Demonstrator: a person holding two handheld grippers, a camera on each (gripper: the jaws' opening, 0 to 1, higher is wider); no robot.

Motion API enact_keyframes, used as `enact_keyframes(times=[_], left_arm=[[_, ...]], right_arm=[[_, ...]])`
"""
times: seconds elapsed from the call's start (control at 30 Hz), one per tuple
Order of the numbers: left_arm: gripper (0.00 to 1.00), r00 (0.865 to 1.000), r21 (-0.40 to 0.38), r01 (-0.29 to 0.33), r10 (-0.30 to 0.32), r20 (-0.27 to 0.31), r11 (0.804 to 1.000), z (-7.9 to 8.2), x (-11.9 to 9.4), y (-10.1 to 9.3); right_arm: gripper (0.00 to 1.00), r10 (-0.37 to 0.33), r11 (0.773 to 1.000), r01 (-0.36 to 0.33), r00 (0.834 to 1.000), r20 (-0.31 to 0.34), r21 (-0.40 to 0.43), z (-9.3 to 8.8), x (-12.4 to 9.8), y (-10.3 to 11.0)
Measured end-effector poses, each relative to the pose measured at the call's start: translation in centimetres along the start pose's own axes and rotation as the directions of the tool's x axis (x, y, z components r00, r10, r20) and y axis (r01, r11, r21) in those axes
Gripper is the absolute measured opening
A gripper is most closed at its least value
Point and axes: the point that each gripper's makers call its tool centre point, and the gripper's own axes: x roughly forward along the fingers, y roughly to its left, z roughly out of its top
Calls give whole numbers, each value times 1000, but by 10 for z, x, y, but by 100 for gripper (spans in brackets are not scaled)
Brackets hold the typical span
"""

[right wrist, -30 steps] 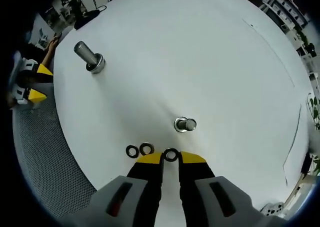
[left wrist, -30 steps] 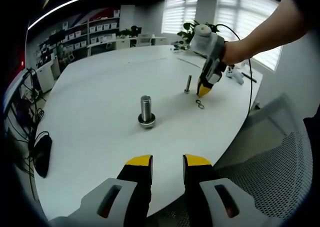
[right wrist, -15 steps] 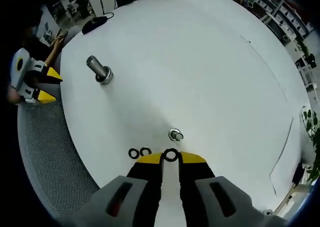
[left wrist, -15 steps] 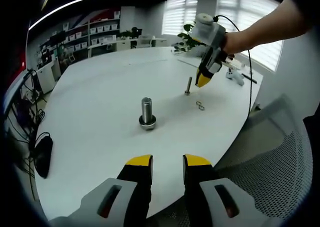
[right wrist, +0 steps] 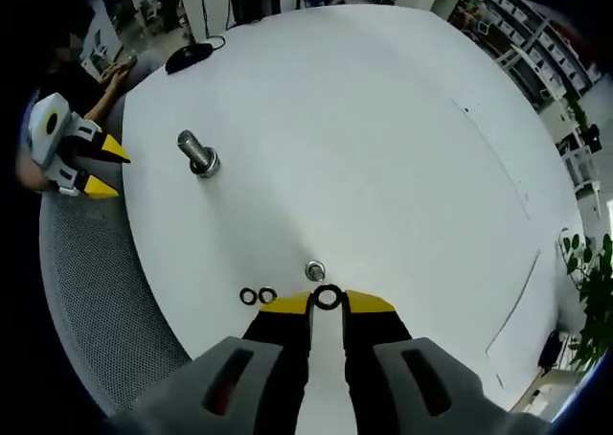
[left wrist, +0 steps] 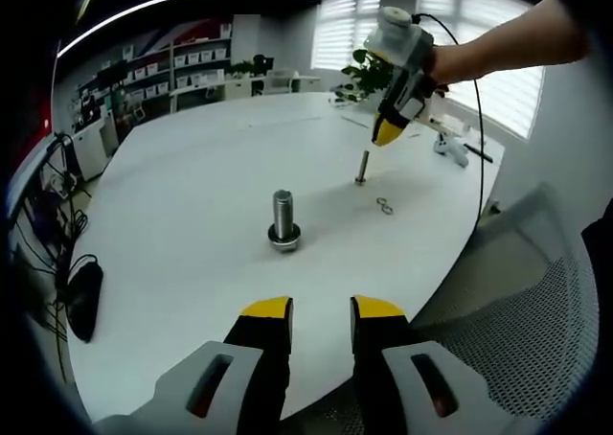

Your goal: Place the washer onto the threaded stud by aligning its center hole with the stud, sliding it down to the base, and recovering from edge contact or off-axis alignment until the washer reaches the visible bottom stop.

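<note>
Two yellow-tipped jaws of the left hand-held gripper (left wrist: 321, 309) rise at the near edge of the left gripper view, parted with nothing between them, poised over the near rim of the white surface (left wrist: 182, 224). Beyond them, toward the middle of the surface, a thick bolt (left wrist: 282, 217) stands upright on its head. Farther off and to the right a slim threaded stud (left wrist: 362, 166) stands upright, and just nearer than it two spare washers (left wrist: 384, 205) lie flat side by side. Above the stud the right hand-held gripper (left wrist: 384, 135) hangs tips down, clear of the stud's top, held by a person's hand (left wrist: 450, 66). In the right gripper view the same gripper (right wrist: 328, 301) has its jaws nearly closed on a dark washer (right wrist: 328, 297), pinched by its rim between the yellow tips. The stud (right wrist: 314, 271) sits just past the washer, seen almost end-on, so whether hole and stud line up is hard to judge. Two spare washers (right wrist: 258, 296) lie to the left of the tips. Farther off at the left the thick bolt (right wrist: 198, 153) stands, and beyond it, off the surface's edge, is the left gripper (right wrist: 105, 167).
</note>
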Motion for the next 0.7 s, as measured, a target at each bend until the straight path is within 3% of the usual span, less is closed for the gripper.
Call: enact_keyframes(times=[0.37,0.7], left_arm=[[22,1000,-3,-3,3,7,1000,1,0,1],[22,1000,-2,-5,5,8,1000,2,0,2]], right_arm=[[14,2,999,0,999,40,-39,23,-7,-4],[14,23,998,-22,1000,19,-55,18,0,2]])
